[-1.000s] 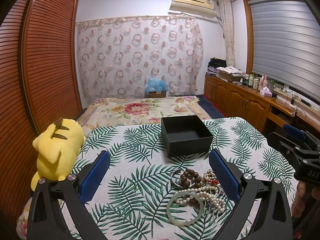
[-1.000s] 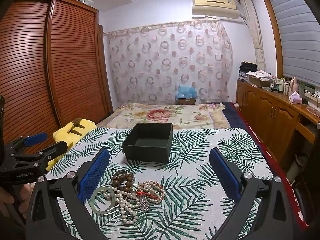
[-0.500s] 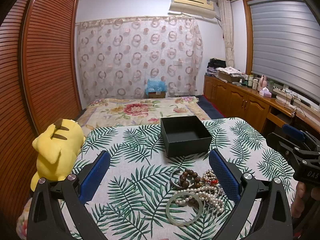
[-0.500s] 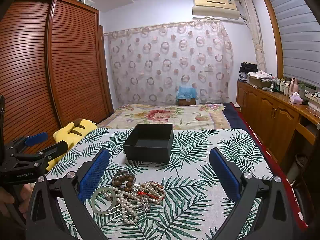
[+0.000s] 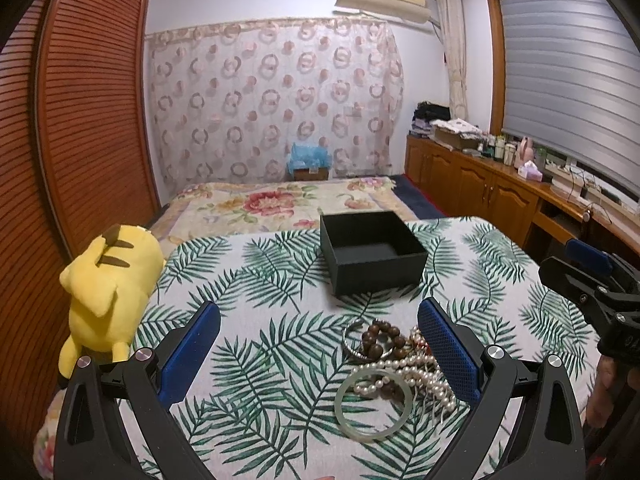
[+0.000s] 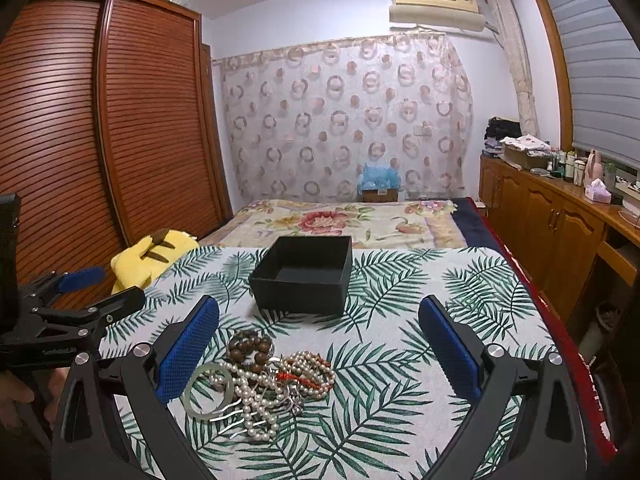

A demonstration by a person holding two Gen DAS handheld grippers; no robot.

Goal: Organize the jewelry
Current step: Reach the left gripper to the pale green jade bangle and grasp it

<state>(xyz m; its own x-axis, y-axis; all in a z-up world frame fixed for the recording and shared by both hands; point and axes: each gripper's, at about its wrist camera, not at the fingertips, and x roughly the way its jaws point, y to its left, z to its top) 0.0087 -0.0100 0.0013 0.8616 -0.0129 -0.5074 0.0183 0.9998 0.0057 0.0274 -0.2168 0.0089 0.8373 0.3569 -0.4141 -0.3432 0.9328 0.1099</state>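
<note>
A tangle of jewelry lies on the leaf-print tablecloth: a pale green jade bangle (image 5: 374, 404) (image 6: 209, 390), a dark wooden bead bracelet (image 5: 378, 338) (image 6: 248, 349), a silver cuff (image 5: 354, 344) and pearl strands (image 5: 424, 376) (image 6: 256, 400). Behind the pile stands an empty black open box (image 5: 372, 250) (image 6: 306, 274). My left gripper (image 5: 320, 352) hovers open just short of the pile, nothing between its blue pads. My right gripper (image 6: 320, 344) is open too, with the pile toward its left finger.
A yellow plush toy (image 5: 106, 292) lies at the table's left edge. Beyond the table are a floral bed (image 6: 344, 220), a wooden wardrobe (image 6: 100, 128) on the left and wooden cabinets (image 6: 560, 216) on the right. A hand (image 6: 16, 396) holds the other gripper.
Both views have shifted only slightly, bringing the pile and box a little nearer. Both grippers stay open and the jewelry has not moved.
</note>
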